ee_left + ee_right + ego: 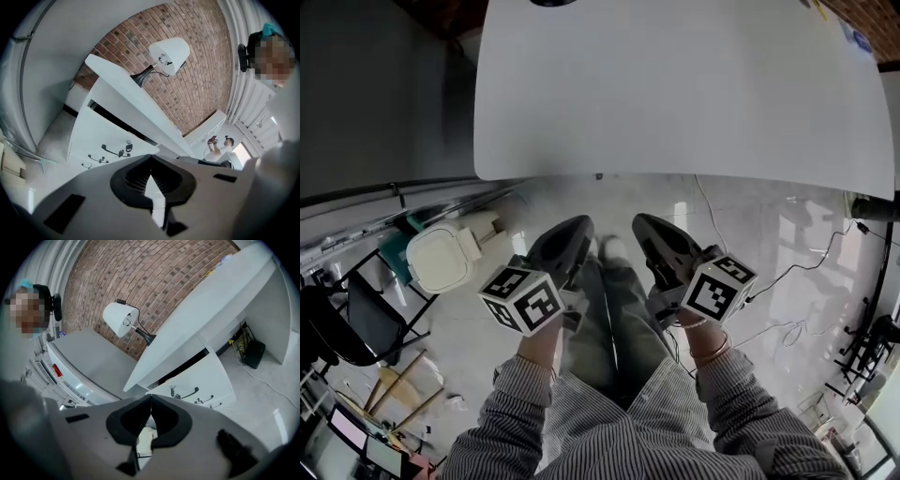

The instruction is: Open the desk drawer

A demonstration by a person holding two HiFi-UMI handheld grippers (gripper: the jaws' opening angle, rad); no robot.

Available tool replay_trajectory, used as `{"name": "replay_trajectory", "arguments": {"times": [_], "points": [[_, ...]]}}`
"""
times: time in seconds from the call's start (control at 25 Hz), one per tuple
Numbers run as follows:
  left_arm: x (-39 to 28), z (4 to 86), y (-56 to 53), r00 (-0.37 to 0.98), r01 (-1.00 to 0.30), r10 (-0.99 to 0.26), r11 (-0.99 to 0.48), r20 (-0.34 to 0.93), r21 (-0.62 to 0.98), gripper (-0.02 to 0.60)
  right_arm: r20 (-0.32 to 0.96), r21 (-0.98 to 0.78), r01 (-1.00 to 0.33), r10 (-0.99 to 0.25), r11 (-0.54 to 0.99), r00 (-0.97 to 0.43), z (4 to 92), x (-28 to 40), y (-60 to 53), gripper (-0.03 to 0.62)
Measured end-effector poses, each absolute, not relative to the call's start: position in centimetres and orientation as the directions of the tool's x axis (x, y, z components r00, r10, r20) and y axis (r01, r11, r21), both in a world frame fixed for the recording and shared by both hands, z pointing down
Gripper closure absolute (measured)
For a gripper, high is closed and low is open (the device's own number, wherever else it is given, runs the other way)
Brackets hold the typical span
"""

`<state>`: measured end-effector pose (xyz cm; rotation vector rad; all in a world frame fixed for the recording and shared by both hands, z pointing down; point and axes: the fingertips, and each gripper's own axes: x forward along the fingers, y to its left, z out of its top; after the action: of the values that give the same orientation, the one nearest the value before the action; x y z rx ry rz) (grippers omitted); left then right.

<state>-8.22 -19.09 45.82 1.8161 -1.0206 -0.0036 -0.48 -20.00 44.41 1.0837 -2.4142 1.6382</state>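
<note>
- Holding the left gripper (pixel 577 231) and right gripper (pixel 649 231) side by side above our legs, we stand short of the desk (pixel 675 84).
- Left fingers: pressed together, nothing between them.
- Right fingers: pressed together, nothing between them.
- We find the top drawer (pixel 115 138) under the desktop, ahead of both grippers and well apart from them, its front in line with those below.
- Its handle (pixel 190 393) is untouched.
- A lamp (pixel 168 55) stands on the desk.
</note>
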Motion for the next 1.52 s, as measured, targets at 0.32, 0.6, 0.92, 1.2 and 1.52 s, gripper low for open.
{"name": "replay_trajectory", "arguments": {"times": [0.32, 0.6, 0.92, 1.2, 1.52], "points": [[-8.4, 49.2, -19.6, 0.634, -0.605, -0.649, -0.078, 0.42, 0.792, 0.571, 0.359, -0.842, -0.512, -0.53, 0.173, -0.769, 47.8, -1.0, -20.4, 0.577], [-8.7, 52.4, -19.6, 0.646, -0.594, -0.633, -0.067, 0.426, 0.802, 0.571, 0.409, -0.83, -0.542, -0.52, 0.128, -0.75, 51.8, -1.4, -20.9, 0.577], [-8.6, 55.5, -19.2, 0.657, -0.565, -0.622, -0.03, 0.427, 0.824, 0.571, 0.391, -0.861, -0.502, -0.527, 0.079, -0.754, 54.2, -2.4, -20.4, 0.577], [-8.8, 57.1, -19.6, 0.653, -0.534, -0.63, 0.011, 0.421, 0.845, 0.569, 0.401, -0.868, -0.496, -0.548, 0.03, -0.734, 56.1, -2.7, -20.8, 0.576], [-9.2, 58.7, -20.5, 0.633, -0.523, -0.655, 0.03, 0.413, 0.852, 0.569, 0.393, -0.882, -0.47, -0.593, -0.028, -0.703, 58.2, -2.4, -22.1, 0.576]]}}
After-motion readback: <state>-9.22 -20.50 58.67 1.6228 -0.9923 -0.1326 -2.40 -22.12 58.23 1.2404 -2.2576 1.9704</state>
